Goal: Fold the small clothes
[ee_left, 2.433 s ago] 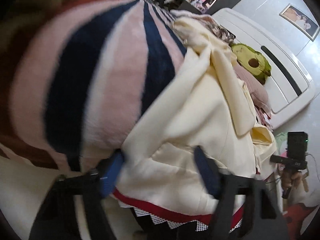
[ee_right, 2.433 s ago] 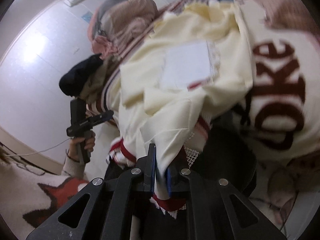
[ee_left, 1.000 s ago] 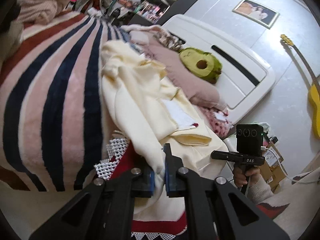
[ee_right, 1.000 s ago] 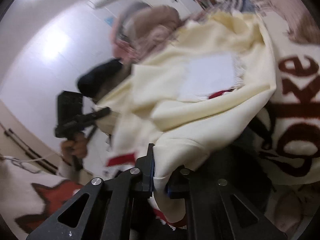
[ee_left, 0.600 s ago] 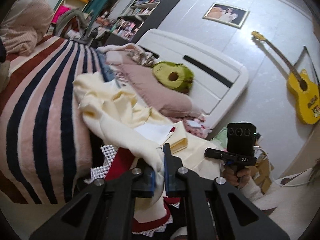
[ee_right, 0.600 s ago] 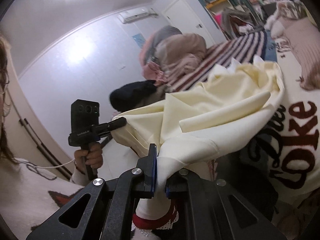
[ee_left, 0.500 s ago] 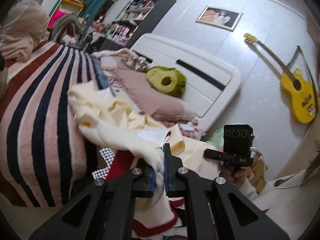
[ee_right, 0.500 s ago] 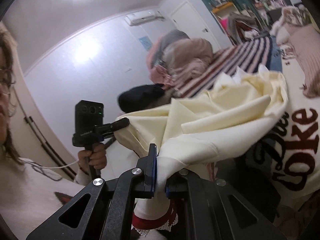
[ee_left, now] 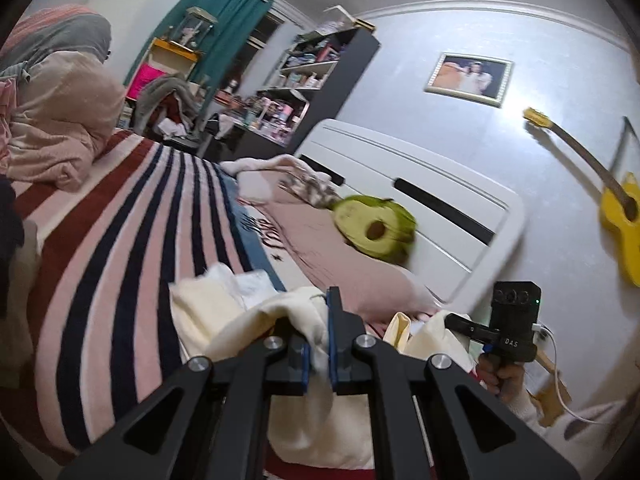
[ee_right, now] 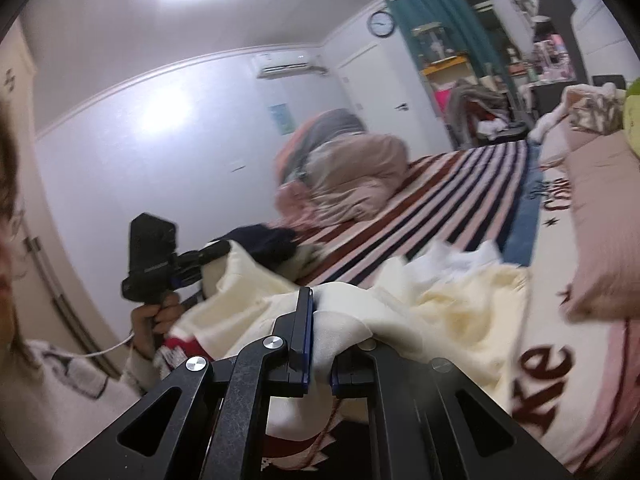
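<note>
A cream garment (ee_left: 208, 312) with a red hem hangs bunched between my two grippers, lifted over the striped blanket (ee_left: 132, 220). My left gripper (ee_left: 318, 344) is shut on a fold of its cream cloth. My right gripper (ee_right: 320, 336) is shut on another fold of the same garment (ee_right: 460, 304), which drapes over its right finger. Each gripper shows in the other's view, the right one in the left wrist view (ee_left: 512, 328) and the left one in the right wrist view (ee_right: 156, 252). Most of the garment's shape is hidden by folds.
A pink pillow (ee_left: 340, 248) with an avocado plush (ee_left: 376, 228) lies by the white headboard (ee_left: 420, 184). A heap of pink bedding (ee_right: 348, 172) sits at the bed's far side, a dark garment (ee_right: 264, 240) beside it. A yellow guitar (ee_left: 616, 208) hangs on the wall.
Both grippers have risen and tilted up, lifting the cream garment off the bed; it now hangs bunched lower in both views. The left gripper closed on the cloth earlier.
</note>
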